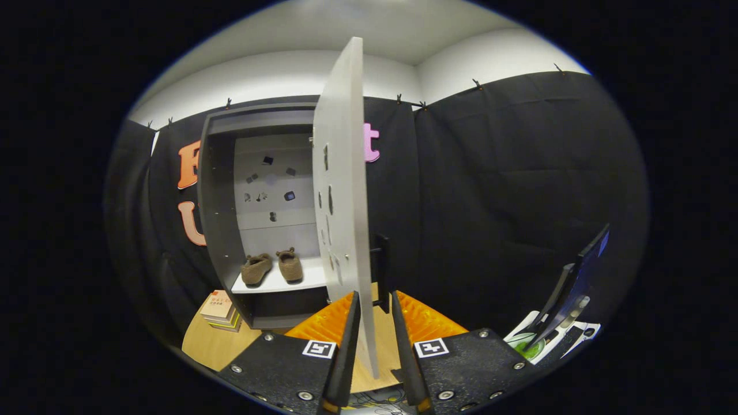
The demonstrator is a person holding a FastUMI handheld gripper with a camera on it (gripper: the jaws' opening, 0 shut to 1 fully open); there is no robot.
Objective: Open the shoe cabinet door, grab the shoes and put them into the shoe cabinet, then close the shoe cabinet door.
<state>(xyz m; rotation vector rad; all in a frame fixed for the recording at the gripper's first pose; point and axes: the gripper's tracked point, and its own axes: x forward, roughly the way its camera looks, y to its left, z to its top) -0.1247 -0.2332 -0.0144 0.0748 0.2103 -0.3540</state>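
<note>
The dark shoe cabinet stands beyond the fingers with its pale door swung wide open, almost edge-on to me. Inside, a pair of brown shoes sits side by side on the white shelf: the left shoe and the right shoe. My gripper straddles the lower free edge of the door. The left finger lies against the door's inner face, while a strip of table shows between the door and the right finger. The door's black handle stands just ahead of the fingertips on the outer face.
A small stack of books lies on the wooden table to the left of the cabinet's foot. A dark monitor leans at the far right over a white and green item. Black cloth walls the booth.
</note>
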